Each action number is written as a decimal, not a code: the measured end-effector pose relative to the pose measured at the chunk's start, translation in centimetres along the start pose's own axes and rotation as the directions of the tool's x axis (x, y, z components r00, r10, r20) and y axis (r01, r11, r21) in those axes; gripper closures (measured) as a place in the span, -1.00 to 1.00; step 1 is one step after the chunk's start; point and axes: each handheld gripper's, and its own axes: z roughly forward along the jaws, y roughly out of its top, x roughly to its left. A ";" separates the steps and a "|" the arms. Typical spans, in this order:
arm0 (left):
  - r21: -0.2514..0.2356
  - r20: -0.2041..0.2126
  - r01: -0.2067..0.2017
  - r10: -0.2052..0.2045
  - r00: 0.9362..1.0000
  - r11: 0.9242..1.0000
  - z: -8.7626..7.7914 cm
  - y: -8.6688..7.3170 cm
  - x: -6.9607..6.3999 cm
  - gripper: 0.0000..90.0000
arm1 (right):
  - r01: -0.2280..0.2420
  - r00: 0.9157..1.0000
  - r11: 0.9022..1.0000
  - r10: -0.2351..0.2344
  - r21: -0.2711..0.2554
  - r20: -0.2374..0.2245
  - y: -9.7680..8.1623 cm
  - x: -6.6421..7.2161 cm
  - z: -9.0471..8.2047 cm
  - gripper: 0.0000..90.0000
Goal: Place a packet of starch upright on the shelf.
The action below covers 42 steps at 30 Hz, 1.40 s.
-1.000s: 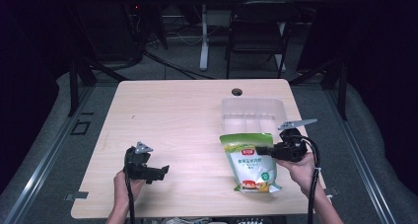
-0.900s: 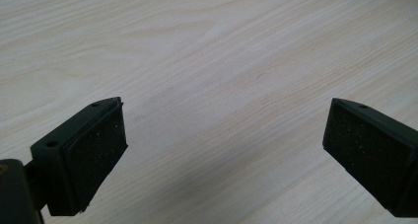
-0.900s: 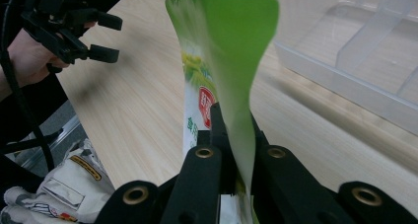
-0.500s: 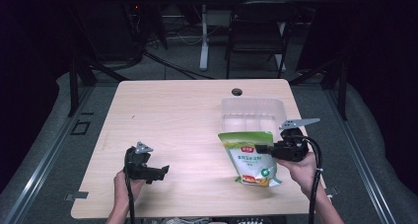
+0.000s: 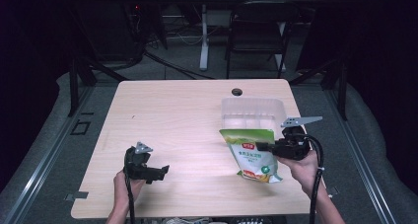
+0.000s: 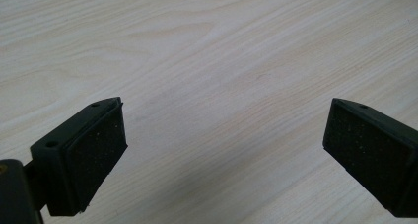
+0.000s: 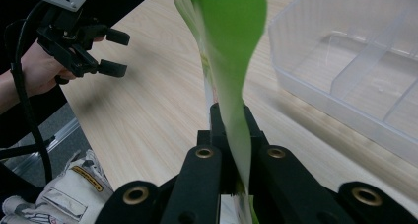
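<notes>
1. Nearest the person, the left gripper (image 5: 156, 171) is being held low over the wooden table (image 5: 172, 115) by the left hand (image 5: 124, 183); its jaws are being kept wide apart with nothing between them, only bare wood being seen past the pads in the left gripper view.
2. Farther in, the right gripper (image 5: 261, 146) is being held by the right hand (image 5: 301, 166) with the forearm angled in from the near edge and the jaws pointed leftward. They are being closed on the edge of the green snack bag (image 5: 252, 154).
3. The bag is being carried clear of the table, hanging tilted from the jaws; in the right gripper view it (image 7: 227, 61) is being seen edge-on, rising from between the pads.
4. Just beyond the right gripper, the clear divided bin (image 5: 252, 113) is lying open, its compartments (image 7: 365, 76) appearing empty.
5. The step in hand is probably the placing of the bag in that bin. It is being done best with the pinch kept firm, since the pouch is being gripped by one thin edge only and may swing or slip.
6. The bag's lower corner should be lifted over the near wall before being lowered.
</notes>
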 end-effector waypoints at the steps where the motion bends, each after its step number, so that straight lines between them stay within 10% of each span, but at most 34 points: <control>1: -0.001 -0.001 -0.001 0.001 1.000 1.000 0.0 0.0 0.0 -0.94 | -0.001 1.000 1.000 0.001 -0.004 0.006 0.1 0.0 -0.1 1.00; 42: -0.005 -0.028 -0.018 0.018 0.999 1.000 0.1 0.0 -0.2 -0.94 | 0.009 0.997 0.987 0.004 -0.163 0.081 4.3 -0.6 -5.4 1.00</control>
